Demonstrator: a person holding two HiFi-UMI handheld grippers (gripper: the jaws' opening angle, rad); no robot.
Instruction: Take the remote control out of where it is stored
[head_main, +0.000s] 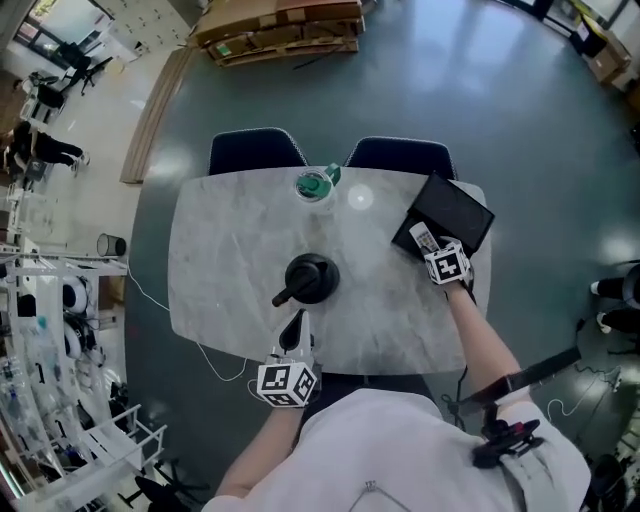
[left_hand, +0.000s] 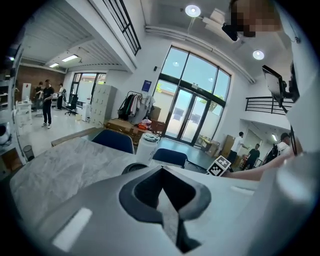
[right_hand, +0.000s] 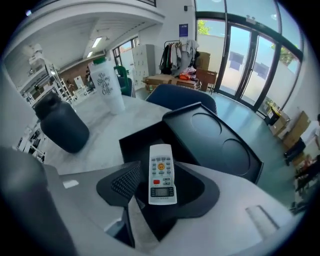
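Observation:
A white remote control with an orange and a red button is clamped lengthwise in my right gripper, above the open black storage box. The box's lid leans back behind it, showing two round recesses. In the head view, the remote and right gripper are at the table's right side, over the box and next to the lid. My left gripper hovers at the table's near edge with its jaws together and nothing held. It points toward a black jug.
On the marble table, a white cup with a green lid stands at the far edge, also seen as a cup beside the jug. Two dark blue chairs stand behind the table. People stand in the distant hall.

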